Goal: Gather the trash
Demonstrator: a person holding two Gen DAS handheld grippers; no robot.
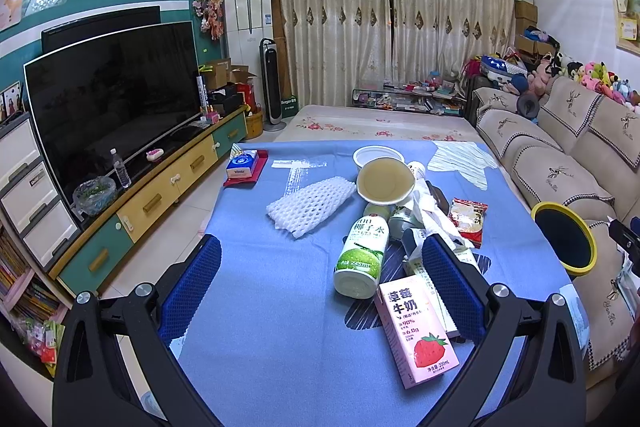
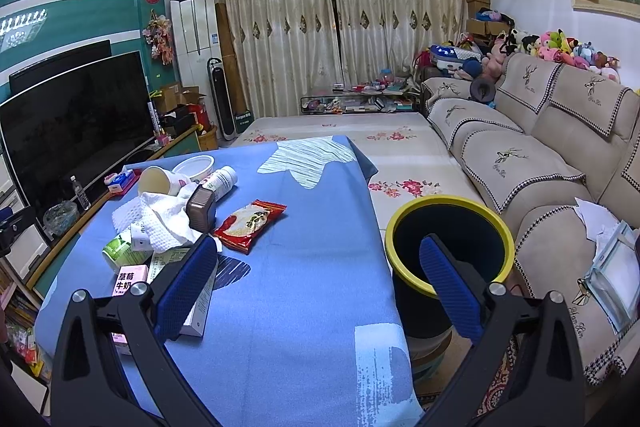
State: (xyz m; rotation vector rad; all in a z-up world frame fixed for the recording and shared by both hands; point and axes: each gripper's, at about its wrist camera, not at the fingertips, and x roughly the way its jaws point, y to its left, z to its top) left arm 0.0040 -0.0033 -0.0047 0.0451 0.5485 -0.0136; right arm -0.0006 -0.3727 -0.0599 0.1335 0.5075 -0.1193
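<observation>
We are holding the left gripper (image 1: 320, 279) low over the blue-clothed tabletop (image 1: 256, 347), its fingers (image 1: 192, 287) spread wide and gripping nothing, with the coconut-water bottle (image 1: 360, 259) and the pink strawberry-milk carton (image 1: 416, 335) lying between them. We are holding the right gripper (image 2: 320, 287) likewise wide apart and empty, straddling the tabletop's right edge and the yellow-rimmed bin (image 2: 448, 251), which is standing just beside that edge, in front of the sofa (image 2: 520, 163). The trash is lying heaped toward the far left in the right wrist view: a tipped paper cup (image 2: 160, 181), white foam netting (image 1: 310, 205), a crumpled tissue (image 2: 168, 215) and a red snack packet (image 2: 250, 221). We judge the main risk to be a round bottle rolling when nudged, or the piled items shifting as one is pulled free; light wrappers may also slip from the fingers before reaching the bin. Open cloth in the near centre is giving room to approach, while the sofa is crowding the bin's far side.
</observation>
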